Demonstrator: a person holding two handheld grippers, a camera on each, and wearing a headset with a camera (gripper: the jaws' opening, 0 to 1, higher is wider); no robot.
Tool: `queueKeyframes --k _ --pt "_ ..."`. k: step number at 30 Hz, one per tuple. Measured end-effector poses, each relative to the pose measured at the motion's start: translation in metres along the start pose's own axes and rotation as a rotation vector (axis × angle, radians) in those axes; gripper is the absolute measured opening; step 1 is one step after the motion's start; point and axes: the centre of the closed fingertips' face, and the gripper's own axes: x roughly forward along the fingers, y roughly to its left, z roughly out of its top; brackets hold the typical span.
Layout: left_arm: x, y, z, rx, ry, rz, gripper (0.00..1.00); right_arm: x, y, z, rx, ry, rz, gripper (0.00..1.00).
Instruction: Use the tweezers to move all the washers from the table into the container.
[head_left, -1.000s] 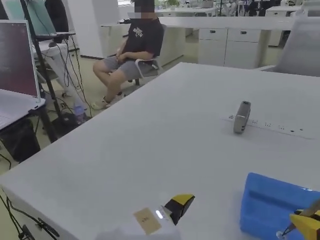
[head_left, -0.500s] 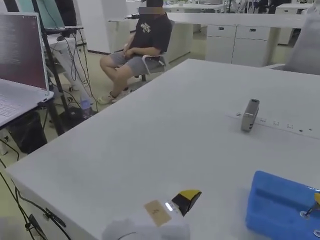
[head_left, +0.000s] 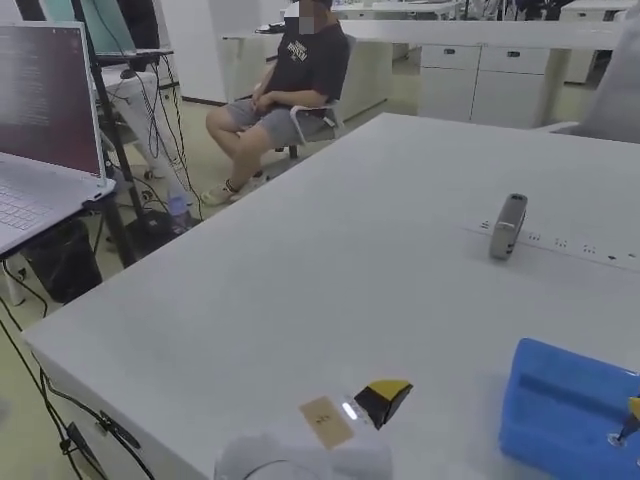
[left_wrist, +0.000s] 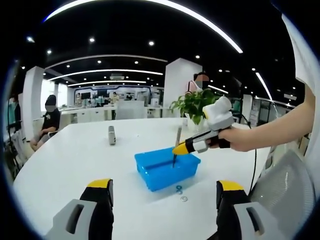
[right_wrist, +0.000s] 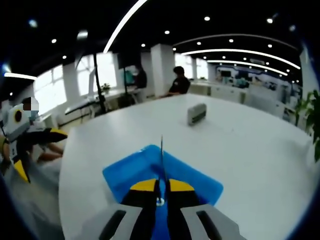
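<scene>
The blue container (head_left: 560, 400) stands at the table's near right; it is also in the left gripper view (left_wrist: 155, 172) and the right gripper view (right_wrist: 125, 175). My right gripper (right_wrist: 160, 187) is shut on the thin metal tweezers (right_wrist: 162, 155). The tweezers (left_wrist: 176, 145) point down into the container, and something small and round sits at their tip (head_left: 615, 438). Two washers (left_wrist: 181, 194) lie on the table just in front of the container. My left gripper (left_wrist: 165, 192) is open and holds nothing, a short way before the container; its yellow tip (head_left: 385, 400) is left of the container.
A grey oblong device (head_left: 507, 226) rests on a white power strip (head_left: 580, 246) farther back. A person sits on a chair (head_left: 310, 115) beyond the table's far left corner. A laptop (head_left: 40, 130) is on a stand at the left. The table edge (head_left: 120, 395) runs near left.
The head camera has swung left and up. The tweezers' tip has gone from the container's near edge to over its inside. The left gripper has stayed where it was.
</scene>
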Motion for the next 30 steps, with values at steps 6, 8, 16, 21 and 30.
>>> queueKeyframes --k 6,8,16,21,30 --pt "0.000 0.000 -0.001 0.001 0.007 -0.001 0.85 0.004 -0.001 -0.010 0.010 0.016 -0.005 0.03" --pt "0.000 0.000 -0.001 0.002 0.008 0.000 0.85 0.004 0.000 -0.011 0.005 0.018 -0.011 0.03" --pt "0.001 -0.002 -0.002 -0.007 0.007 -0.011 0.85 0.000 -0.004 -0.007 0.022 -0.013 -0.027 0.03" --pt "0.001 -0.003 -0.003 -0.004 0.017 -0.015 0.84 -0.008 -0.001 0.005 0.029 -0.052 -0.029 0.03" --pt "0.001 -0.003 -0.006 0.000 0.031 -0.019 0.82 -0.035 0.030 0.027 0.035 -0.122 0.008 0.03"
